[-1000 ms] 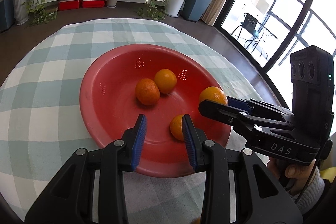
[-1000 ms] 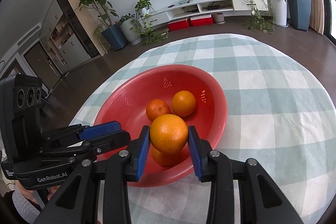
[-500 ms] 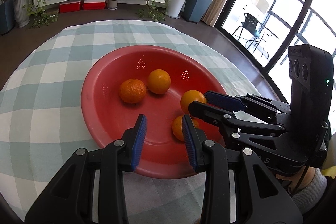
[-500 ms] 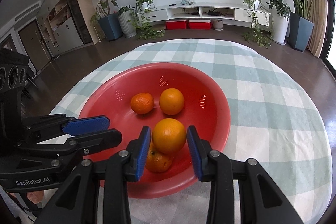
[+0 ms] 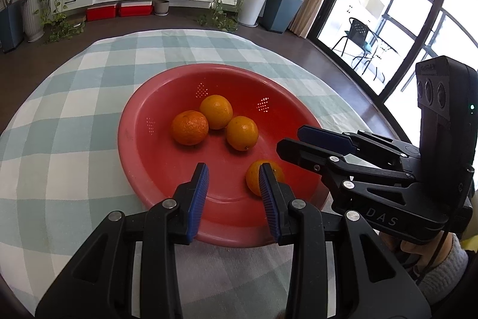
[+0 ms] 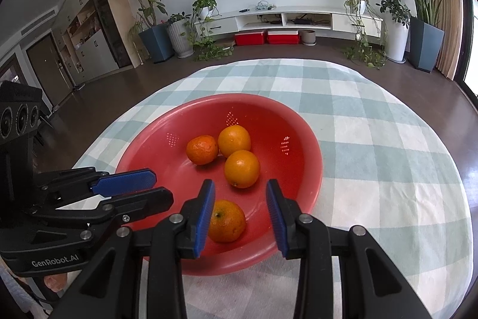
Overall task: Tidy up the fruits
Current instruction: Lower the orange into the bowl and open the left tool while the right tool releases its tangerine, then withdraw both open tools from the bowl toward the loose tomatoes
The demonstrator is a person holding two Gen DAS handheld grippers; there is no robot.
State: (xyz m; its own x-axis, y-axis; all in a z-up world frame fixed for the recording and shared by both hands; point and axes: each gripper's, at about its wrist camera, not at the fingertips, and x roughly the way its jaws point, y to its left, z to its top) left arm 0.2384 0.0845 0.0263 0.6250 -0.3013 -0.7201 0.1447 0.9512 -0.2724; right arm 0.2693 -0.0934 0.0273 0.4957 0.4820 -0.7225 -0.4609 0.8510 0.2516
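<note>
Four oranges lie in the red basin point(image 6: 304, 199): three cluster touching one another near its middle point(image 6: 242, 168), and a fourth orange point(image 6: 226, 221) sits alone toward the basin's near wall, just below my right gripper point(image 6: 240, 213). That gripper's fingers stand apart with nothing between them, and so do those of my left gripper point(image 5: 233, 193), which hovers over the basin's near rim. I judge the drop into the basin done, so the step in hand is clearing out cleanly. I would lift the right gripper straight up and back from the basin, keeping its fingers wide so neither blue pad nudges the lone orange, and steer clear of the left gripper just beside it. The basin rests on the checked surface point(image 6: 388, 157), where I see no loose fruit.
</note>
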